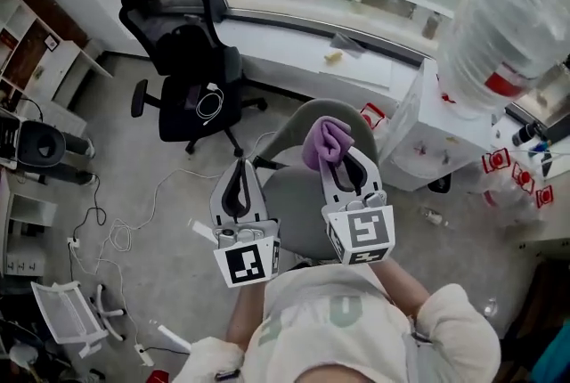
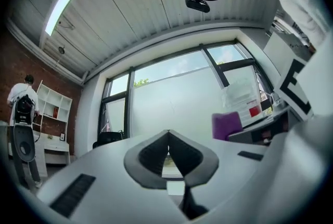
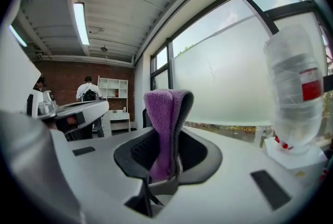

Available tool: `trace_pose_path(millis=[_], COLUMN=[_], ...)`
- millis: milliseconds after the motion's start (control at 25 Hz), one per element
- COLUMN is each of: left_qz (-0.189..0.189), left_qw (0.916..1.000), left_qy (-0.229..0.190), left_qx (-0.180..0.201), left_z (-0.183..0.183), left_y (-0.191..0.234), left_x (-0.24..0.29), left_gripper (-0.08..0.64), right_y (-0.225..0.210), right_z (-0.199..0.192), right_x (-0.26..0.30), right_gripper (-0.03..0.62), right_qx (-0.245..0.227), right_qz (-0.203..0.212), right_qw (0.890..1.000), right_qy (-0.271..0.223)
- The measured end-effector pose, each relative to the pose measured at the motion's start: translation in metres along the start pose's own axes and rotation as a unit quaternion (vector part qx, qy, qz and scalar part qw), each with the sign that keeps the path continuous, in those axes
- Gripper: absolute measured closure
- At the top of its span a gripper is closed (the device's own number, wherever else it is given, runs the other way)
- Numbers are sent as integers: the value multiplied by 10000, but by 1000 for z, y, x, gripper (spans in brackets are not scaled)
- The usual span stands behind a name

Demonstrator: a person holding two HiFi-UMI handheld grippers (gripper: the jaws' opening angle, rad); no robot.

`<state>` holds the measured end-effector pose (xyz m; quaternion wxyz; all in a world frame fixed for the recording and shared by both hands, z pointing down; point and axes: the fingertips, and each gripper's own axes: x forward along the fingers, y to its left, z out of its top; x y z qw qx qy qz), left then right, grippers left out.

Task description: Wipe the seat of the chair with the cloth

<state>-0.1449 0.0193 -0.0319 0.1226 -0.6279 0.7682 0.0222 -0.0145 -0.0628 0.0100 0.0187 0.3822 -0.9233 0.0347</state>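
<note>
Cloth (image 1: 326,141) is purple terry, fuzzy nap, folded into a soft upright wad, and it's clamped in the right gripper (image 1: 342,157). The right gripper view shows both jaws squeezed onto the fold, with the top of the wad bulging above the tips. Left gripper (image 1: 240,166) has its jaws pressed together tip to tip on themselves, dark ribbed pads meeting in a thin seam. Both grippers are smooth grey-white plastic shells, each with a cube of black-and-white square markers at the rear. They're held side by side, close to the person's chest and above the grey chair (image 1: 298,212). That chair has a rounded matte seat and a curved back that arcs behind the cloth. Cloth looks to be in the air over the back edge of the seat rather than on it, but the steep top-down head view doesn't settle the gap. A black office chair (image 1: 191,74) with mesh back and star base stands well apart at upper left, with a coiled white cable (image 1: 211,102) on its seat. To the right, a large clear ribbed water bottle (image 1: 503,38) with a red label sits upside down on a white boxy dispenser (image 1: 436,132). Floor is grey and speckled, with a thin white cord (image 1: 134,221) trailing across it.
</note>
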Motion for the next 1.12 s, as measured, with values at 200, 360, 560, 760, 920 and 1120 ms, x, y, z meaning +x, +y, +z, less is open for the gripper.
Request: trace_pose_path(millis=[200, 360, 560, 760, 920, 1120], left_qz=[207, 120, 11, -40, -46, -61], left_qw=[9997, 9998, 9997, 9997, 9996, 9992], left_qy=[-50, -143, -172, -206, -226, -381], left_qx=[-84, -103, -165, -146, -156, -124], left_z=[1, 7, 11, 17, 22, 32], left_y=[15, 12, 5, 3, -2, -7], left_x=[-5, -1, -5, -9, -16, -18], left_gripper=[548, 548, 548, 548, 548, 548], right_y=[5, 13, 21, 22, 20, 16], right_z=[14, 21, 24, 28, 25, 35], right_x=[-12, -14, -20, -27, -35, -41], right_gripper=[505, 505, 505, 505, 505, 505], right_qx=[-304, -389, -469, -474, -408, -422], right_qz=[39, 69, 120, 104, 64, 114], right_qw=[9993, 9988, 9984, 9982, 9986, 9976], right_qy=[-230, -283, -308, -351, -340, -539])
